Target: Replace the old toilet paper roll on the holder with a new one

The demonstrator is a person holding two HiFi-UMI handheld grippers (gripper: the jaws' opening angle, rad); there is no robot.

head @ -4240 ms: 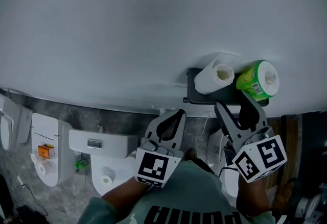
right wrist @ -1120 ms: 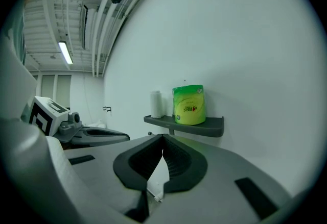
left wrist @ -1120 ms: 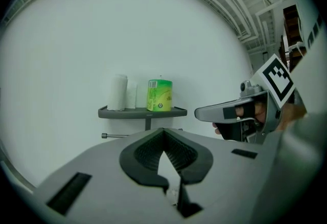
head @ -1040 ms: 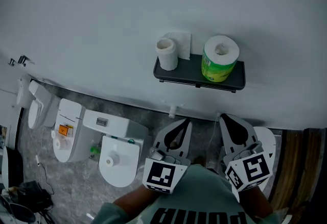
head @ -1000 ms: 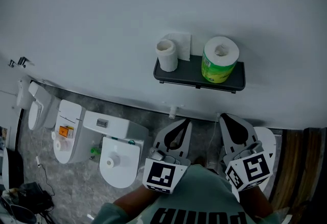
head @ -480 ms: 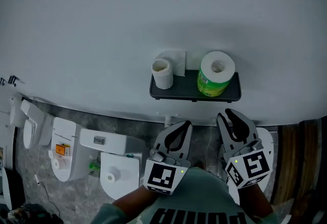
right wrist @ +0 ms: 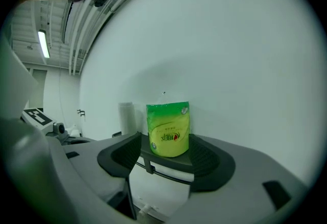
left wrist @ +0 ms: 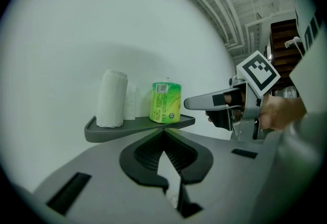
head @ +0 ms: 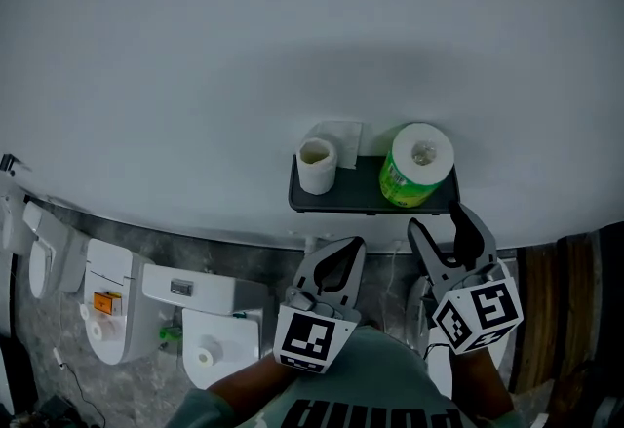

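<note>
Across the upper view spreads a plain white wall (head: 195, 46), with grey marbled floor (head: 127, 221) and a row of white toilets (head: 185, 291) below it. Fixed to the wall is a dark grey holder shelf (head: 363, 192). Below the shelf, the left gripper (head: 349, 245) has its jaws pressed together on nothing. The right gripper (head: 439, 218) has just been opening its jaws, which stand apart and empty near the shelf's front edge. On the shelf, the new green-wrapped toilet paper roll (head: 414, 168) stands upright at the right. The thinner old white roll (head: 316, 166) stands upright at the left, apart from it.
</note>
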